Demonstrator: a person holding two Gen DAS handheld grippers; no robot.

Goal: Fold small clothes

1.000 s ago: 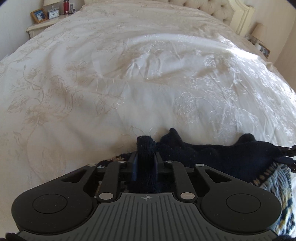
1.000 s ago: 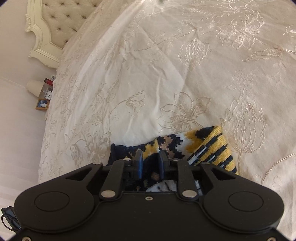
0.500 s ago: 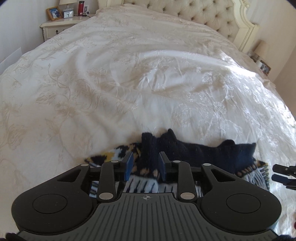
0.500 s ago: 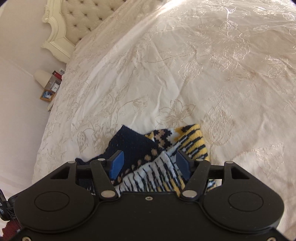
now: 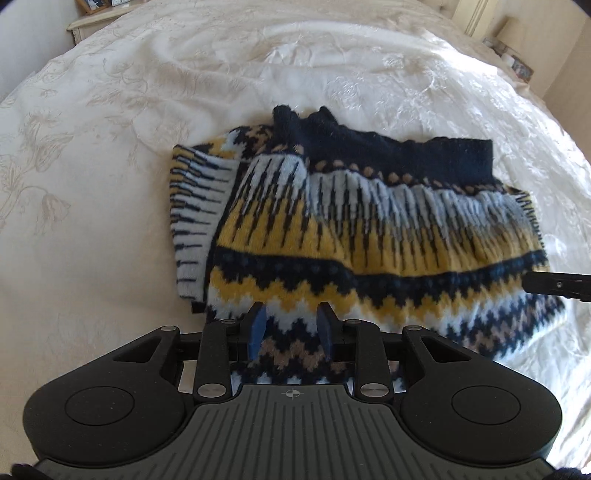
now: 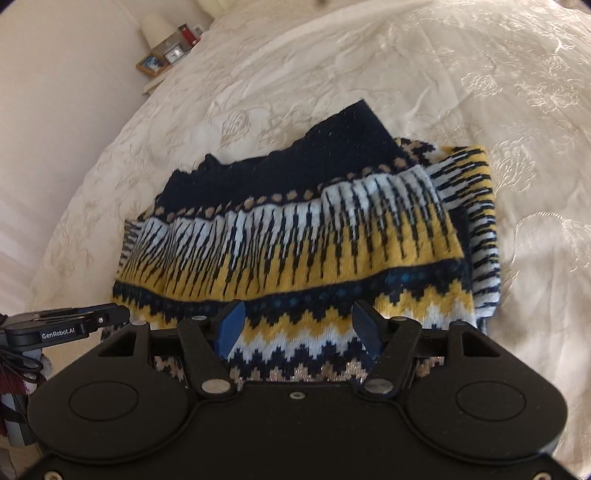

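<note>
Left edge of bed: cream embroidered bedspread (image 5: 110,155), nightstand (image 5: 99,22) at the far corner. Centre: patterned knit garment (image 5: 369,236), navy/yellow/white, lies folded over on the bedspread, navy band (image 5: 406,155) toward the far side, a narrower striped part (image 5: 195,206) sticking out on its left. Left gripper (image 5: 291,330) hovers over the near hem, fingers (image 5: 257,328) spread, holding nothing; likely just backed off to check the fold. Right: right gripper (image 6: 299,326) also over the near hem, fingers (image 6: 231,325) wide apart, empty. Fold looks loose and lumpy, probably needs smoothing or another fold.
</note>
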